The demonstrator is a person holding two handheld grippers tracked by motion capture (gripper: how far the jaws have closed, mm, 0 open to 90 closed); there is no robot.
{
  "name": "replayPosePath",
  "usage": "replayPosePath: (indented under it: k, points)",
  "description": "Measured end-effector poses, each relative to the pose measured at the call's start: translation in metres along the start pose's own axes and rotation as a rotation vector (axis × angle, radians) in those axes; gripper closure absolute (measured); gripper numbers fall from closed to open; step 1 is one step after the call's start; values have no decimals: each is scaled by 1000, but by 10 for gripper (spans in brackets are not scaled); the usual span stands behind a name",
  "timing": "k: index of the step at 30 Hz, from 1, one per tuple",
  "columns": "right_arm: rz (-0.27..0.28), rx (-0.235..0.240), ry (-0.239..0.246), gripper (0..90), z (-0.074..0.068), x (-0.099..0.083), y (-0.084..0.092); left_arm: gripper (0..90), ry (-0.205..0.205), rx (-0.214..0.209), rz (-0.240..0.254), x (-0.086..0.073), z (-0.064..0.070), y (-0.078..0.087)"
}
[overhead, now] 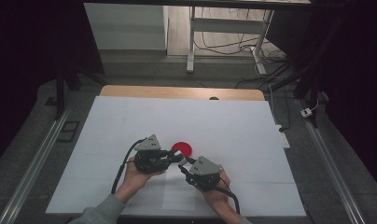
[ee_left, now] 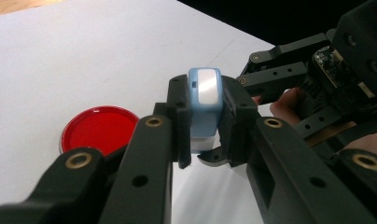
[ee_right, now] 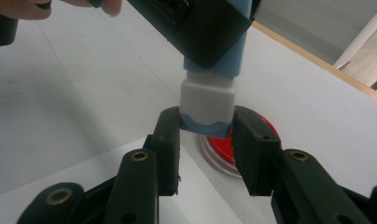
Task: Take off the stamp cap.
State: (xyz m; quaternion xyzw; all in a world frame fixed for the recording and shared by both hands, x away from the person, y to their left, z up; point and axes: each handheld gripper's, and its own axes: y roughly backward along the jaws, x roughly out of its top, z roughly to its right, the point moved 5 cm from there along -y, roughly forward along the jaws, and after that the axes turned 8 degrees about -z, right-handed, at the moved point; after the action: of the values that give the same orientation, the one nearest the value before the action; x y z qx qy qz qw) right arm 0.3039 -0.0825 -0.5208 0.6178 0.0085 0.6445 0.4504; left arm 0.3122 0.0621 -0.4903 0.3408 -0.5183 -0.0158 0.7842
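Observation:
A small light-blue item point(ee_left: 204, 100) with a white cap point(ee_right: 207, 100) is held just above the white table sheet point(overhead: 130, 121). My left gripper point(ee_left: 204, 116) is shut on its blue body, one pad on each side. My right gripper point(ee_right: 206, 128) comes from the opposite side, and its pads press on the blue-rimmed end of the white cap. In the high view the left gripper point(overhead: 176, 156) and right gripper point(overhead: 184, 168) meet tip to tip near the front middle of the table. A round red dish point(overhead: 182, 148) lies flat on the sheet just behind them.
The white sheet covers most of the wooden table point(overhead: 177, 92), with bare room to the left, right and back. Beyond the far edge stand a desk frame point(overhead: 191, 42) and loose cables point(overhead: 270, 60) on the floor. Metal rails point(overhead: 32, 163) run along both sides.

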Motion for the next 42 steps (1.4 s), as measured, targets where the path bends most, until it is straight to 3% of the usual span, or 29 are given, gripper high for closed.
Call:
replayPosePath:
  k: [22, 42]
  points:
    - [-25, -18, -10, 645, 1, -1, -2, 757, 3, 34, 20, -1, 2, -3]
    - [-31, -28, -2, 649, -1, -4, -3, 758, 24, 30, 20, -4, 1, -5]
